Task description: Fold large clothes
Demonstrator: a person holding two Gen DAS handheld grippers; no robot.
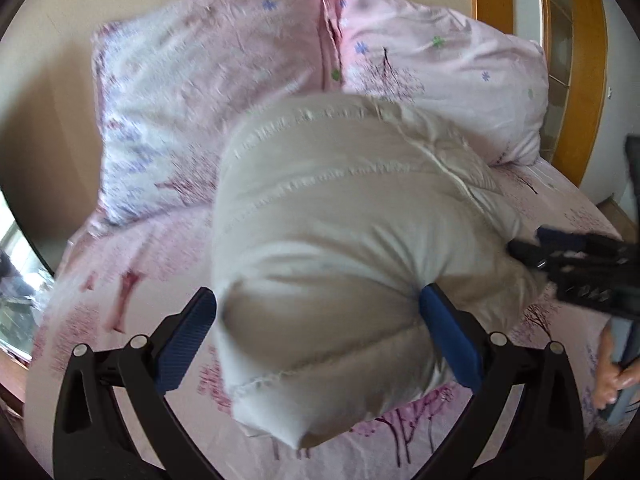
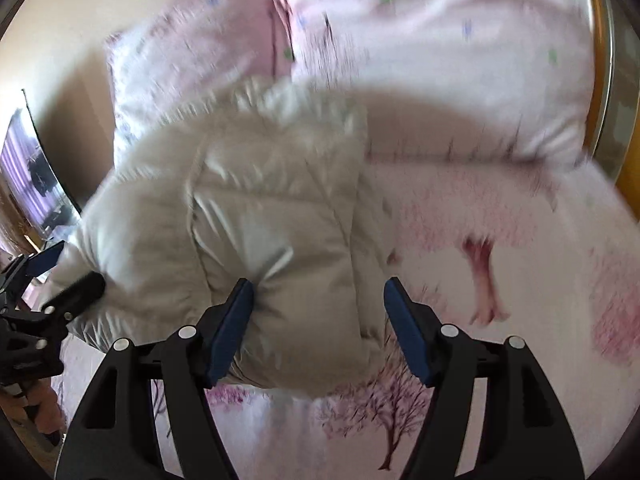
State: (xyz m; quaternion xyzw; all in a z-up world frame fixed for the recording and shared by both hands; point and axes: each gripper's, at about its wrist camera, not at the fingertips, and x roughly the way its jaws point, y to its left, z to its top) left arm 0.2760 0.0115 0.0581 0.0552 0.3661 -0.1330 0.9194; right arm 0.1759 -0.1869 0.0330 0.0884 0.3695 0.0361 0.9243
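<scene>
A puffy beige jacket [image 1: 340,240] lay bunched on the bed [image 1: 120,280], just before the pillows [image 1: 208,80]. The left tool [image 1: 318,320] clamped its bulging fold. The right tool [image 2: 318,320] stood wide, its pads apart around the jacket's edge.

Puffy beige quilted jacket [image 1: 344,216] bunched, folded over, on pink floral bed, below pillows
</scene>
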